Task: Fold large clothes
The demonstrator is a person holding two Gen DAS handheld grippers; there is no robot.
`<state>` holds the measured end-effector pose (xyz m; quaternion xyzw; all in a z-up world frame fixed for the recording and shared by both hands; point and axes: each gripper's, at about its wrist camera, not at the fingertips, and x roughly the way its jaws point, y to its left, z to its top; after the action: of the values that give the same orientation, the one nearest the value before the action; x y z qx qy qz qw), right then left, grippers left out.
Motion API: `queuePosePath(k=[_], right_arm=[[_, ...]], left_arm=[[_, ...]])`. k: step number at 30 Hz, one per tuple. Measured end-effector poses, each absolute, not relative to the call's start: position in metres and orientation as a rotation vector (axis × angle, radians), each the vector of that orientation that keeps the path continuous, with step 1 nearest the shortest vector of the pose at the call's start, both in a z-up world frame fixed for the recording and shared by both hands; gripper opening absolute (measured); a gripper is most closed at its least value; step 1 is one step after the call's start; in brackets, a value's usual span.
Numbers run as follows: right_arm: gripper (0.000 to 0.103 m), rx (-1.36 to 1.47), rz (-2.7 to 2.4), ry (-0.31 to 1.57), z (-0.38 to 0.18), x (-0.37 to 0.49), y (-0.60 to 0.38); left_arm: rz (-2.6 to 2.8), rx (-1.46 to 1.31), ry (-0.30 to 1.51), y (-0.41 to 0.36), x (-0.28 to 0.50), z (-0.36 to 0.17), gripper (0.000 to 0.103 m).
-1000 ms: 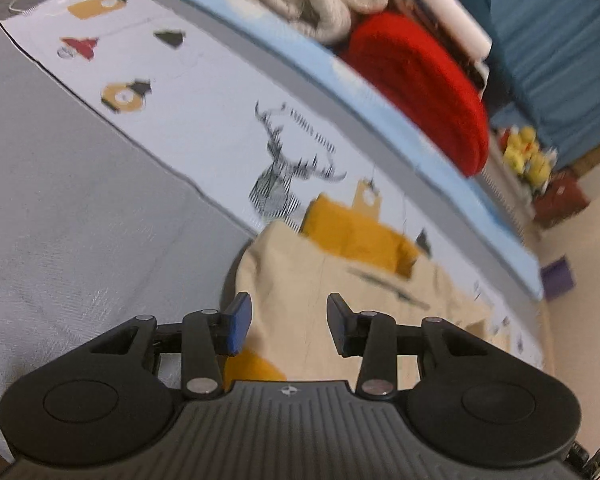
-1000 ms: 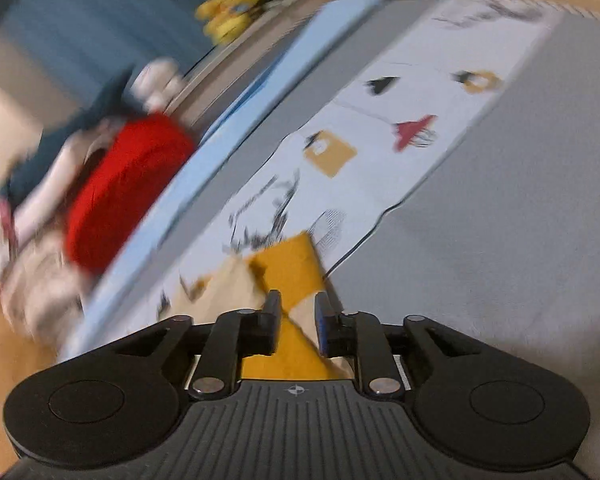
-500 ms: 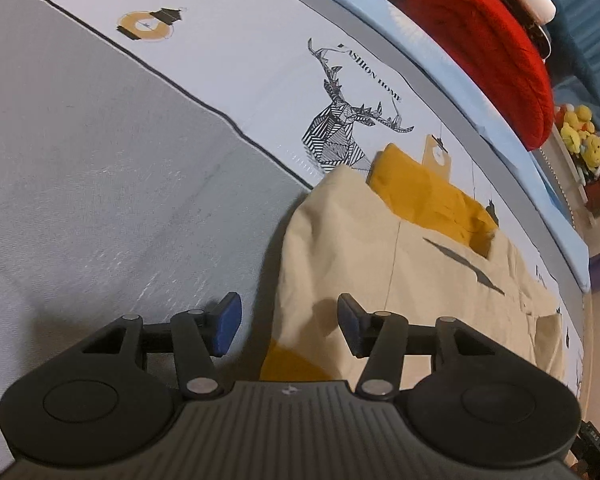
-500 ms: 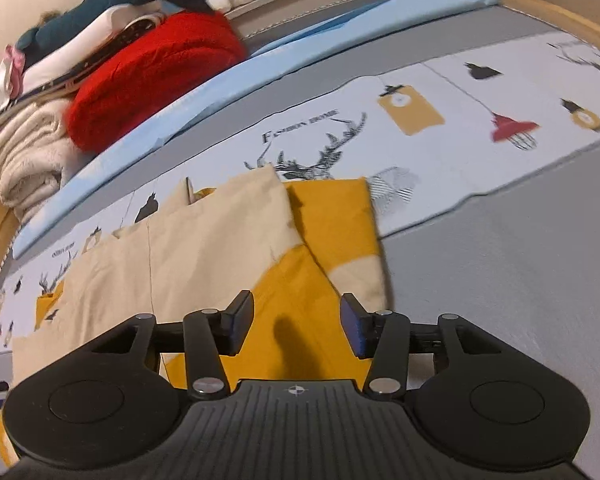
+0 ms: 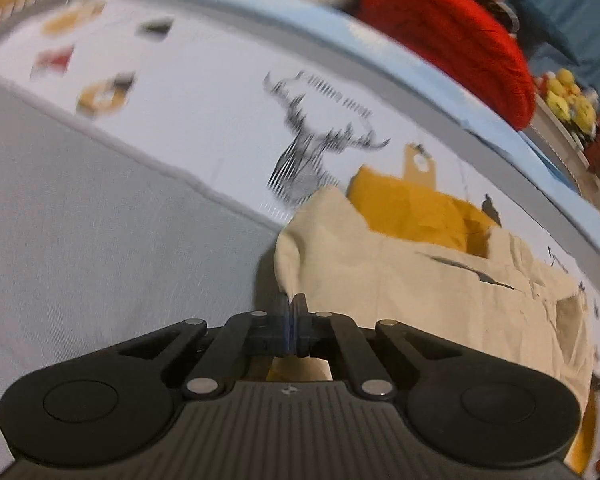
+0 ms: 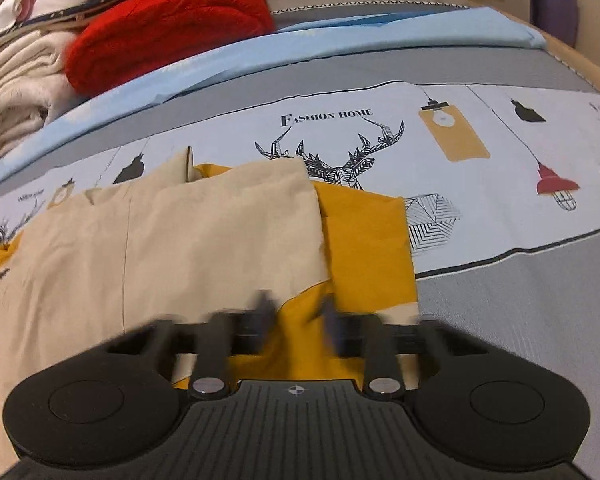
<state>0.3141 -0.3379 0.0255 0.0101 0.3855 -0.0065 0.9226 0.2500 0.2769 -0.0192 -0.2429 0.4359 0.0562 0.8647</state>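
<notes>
A large beige and mustard-yellow garment (image 5: 420,280) lies partly folded on the bed; it also shows in the right wrist view (image 6: 180,240). My left gripper (image 5: 291,304) is shut on the garment's near beige edge, which rises in a pinched fold above the fingertips. My right gripper (image 6: 296,308) is open, its fingers blurred, just over the yellow part of the garment (image 6: 364,240) near its right edge.
The bed cover is grey (image 5: 100,260) with a white printed band showing a deer (image 6: 340,160). A red blanket (image 6: 168,20), folded cream blankets (image 6: 16,80) and a light blue sheet (image 6: 340,36) lie at the far side. Plush toys (image 5: 568,96) sit beyond the bed.
My left gripper has shut on the beige edge of the garment, having been open. My right gripper stays open and has moved closer over the yellow cloth.
</notes>
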Motion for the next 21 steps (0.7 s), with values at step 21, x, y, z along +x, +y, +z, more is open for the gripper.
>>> queuePosePath(k=[21], right_arm=[[0.036,0.180,-0.282,0.667,0.051,0.316,-0.377]], left_arm=[[0.099,-0.361,0.756,0.223,0.319,0.009,0.030]])
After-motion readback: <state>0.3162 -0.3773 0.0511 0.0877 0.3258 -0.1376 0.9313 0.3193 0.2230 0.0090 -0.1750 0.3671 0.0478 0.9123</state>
